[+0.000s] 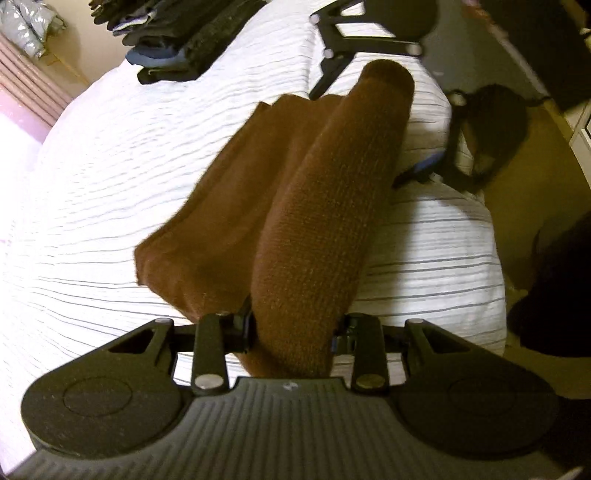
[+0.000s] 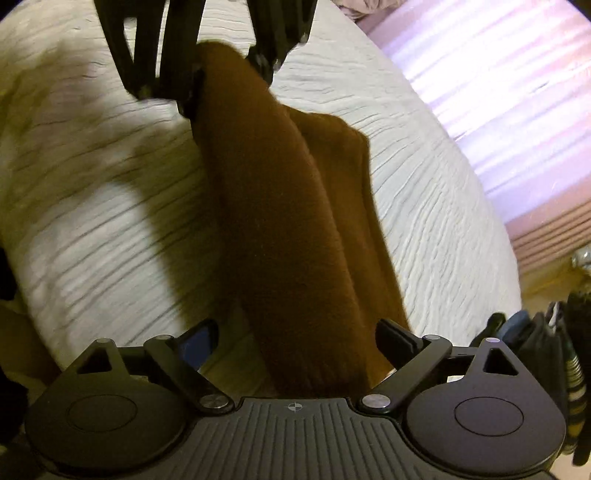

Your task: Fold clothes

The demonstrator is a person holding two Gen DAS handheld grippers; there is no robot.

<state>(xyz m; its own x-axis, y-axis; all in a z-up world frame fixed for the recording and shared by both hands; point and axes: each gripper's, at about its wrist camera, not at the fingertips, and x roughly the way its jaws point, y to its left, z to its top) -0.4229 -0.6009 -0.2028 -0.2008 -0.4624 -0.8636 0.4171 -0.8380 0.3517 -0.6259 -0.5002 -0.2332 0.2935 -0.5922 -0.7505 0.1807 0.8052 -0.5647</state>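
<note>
A brown knitted garment [image 1: 295,206] is stretched between my two grippers above the white ribbed bedspread [image 1: 110,177], with a lower fold hanging down to the bed. My left gripper [image 1: 293,332] is shut on one end of it. My right gripper [image 2: 299,343] has the other end [image 2: 295,240] between its jaws, which stand fairly wide around the thick fabric. The right gripper also shows at the far end in the left wrist view [image 1: 373,48], and the left gripper at the top of the right wrist view [image 2: 229,74].
A stack of folded dark clothes [image 1: 173,33] lies at the far side of the bed; it also shows at the right edge of the right wrist view [image 2: 546,332]. Pink curtains [image 2: 517,92] hang beyond the bed. The floor [image 1: 535,206] lies to the right of the bed.
</note>
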